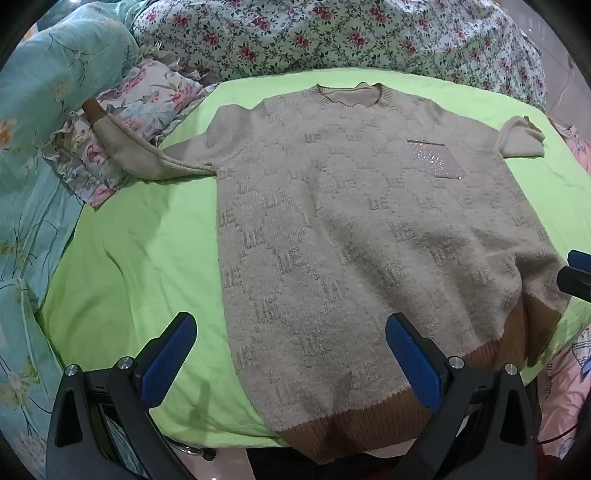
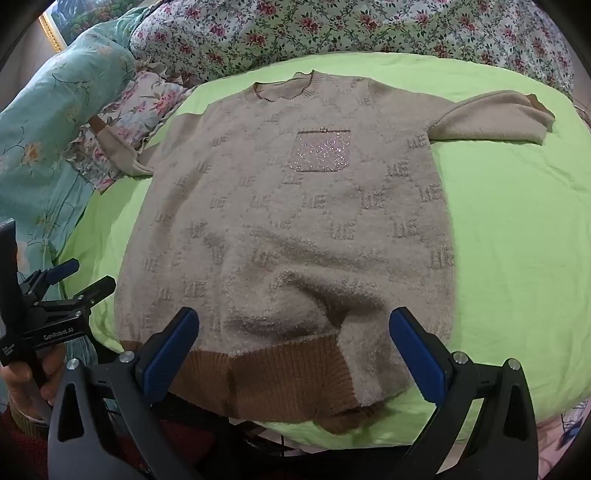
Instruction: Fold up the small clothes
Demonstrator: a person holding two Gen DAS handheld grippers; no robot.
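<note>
A beige knitted sweater with a brown hem and a sparkly chest pocket lies face up on a bright green sheet, collar away from me. It also shows in the right wrist view. Its left sleeve lies over a floral pillow; its right sleeve is bent back. The hem is rumpled and partly turned up. My left gripper is open over the hem's left part. My right gripper is open over the hem. Neither holds anything.
A floral pillow and a teal quilt lie at the left. A flowered quilt is bunched along the back. The left gripper also shows at the left edge of the right wrist view. The bed's near edge is just below the hem.
</note>
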